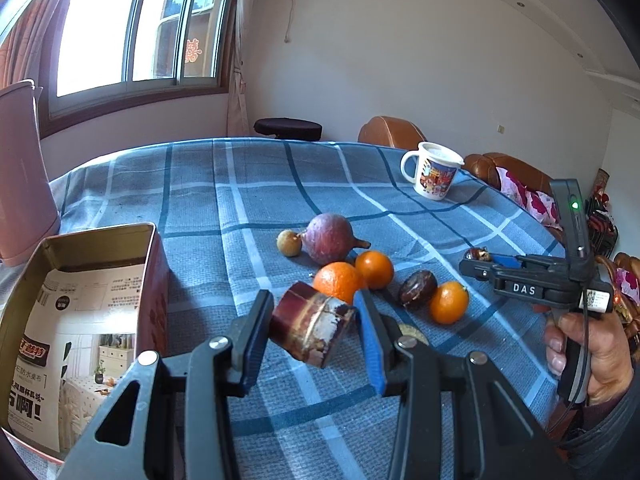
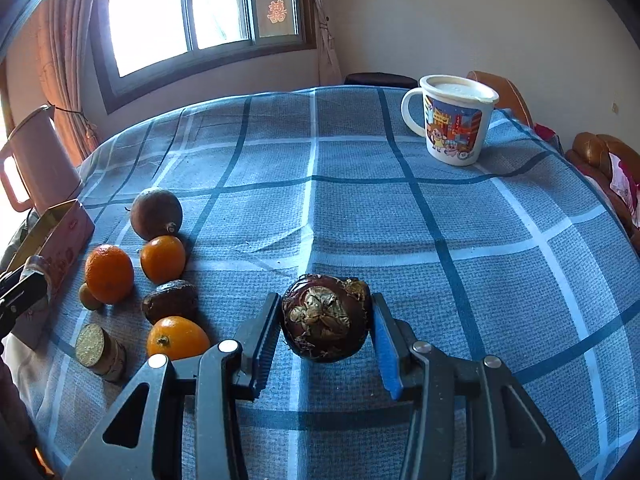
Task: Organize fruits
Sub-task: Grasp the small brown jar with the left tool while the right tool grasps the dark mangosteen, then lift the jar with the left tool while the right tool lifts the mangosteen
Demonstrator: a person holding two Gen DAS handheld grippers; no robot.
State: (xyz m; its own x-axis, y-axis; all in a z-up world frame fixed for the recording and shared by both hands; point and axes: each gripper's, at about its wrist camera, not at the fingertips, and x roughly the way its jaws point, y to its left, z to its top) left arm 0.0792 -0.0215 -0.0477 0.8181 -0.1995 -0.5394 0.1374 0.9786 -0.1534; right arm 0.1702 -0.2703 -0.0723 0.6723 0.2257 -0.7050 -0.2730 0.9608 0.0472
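Observation:
My left gripper (image 1: 314,320) is shut on a purple sugarcane piece (image 1: 312,324) and holds it above the cloth, right of an open tin box (image 1: 150,276). Beyond it lie three oranges (image 1: 338,282), a purple round fruit (image 1: 329,238), a small longan (image 1: 289,242) and a dark water chestnut (image 1: 418,288). My right gripper (image 2: 326,328) is shut on another dark water chestnut (image 2: 325,322). It also shows in the left wrist view (image 1: 478,258). A second sugarcane piece (image 2: 100,352) stands at the left of the right wrist view.
A cartoon mug (image 1: 434,170) stands at the far right of the blue checked tablecloth (image 1: 240,184). A pink jug (image 2: 36,156) stands at the far left, behind the tin box (image 2: 60,240). Brown leather chairs (image 1: 392,132) are behind the table.

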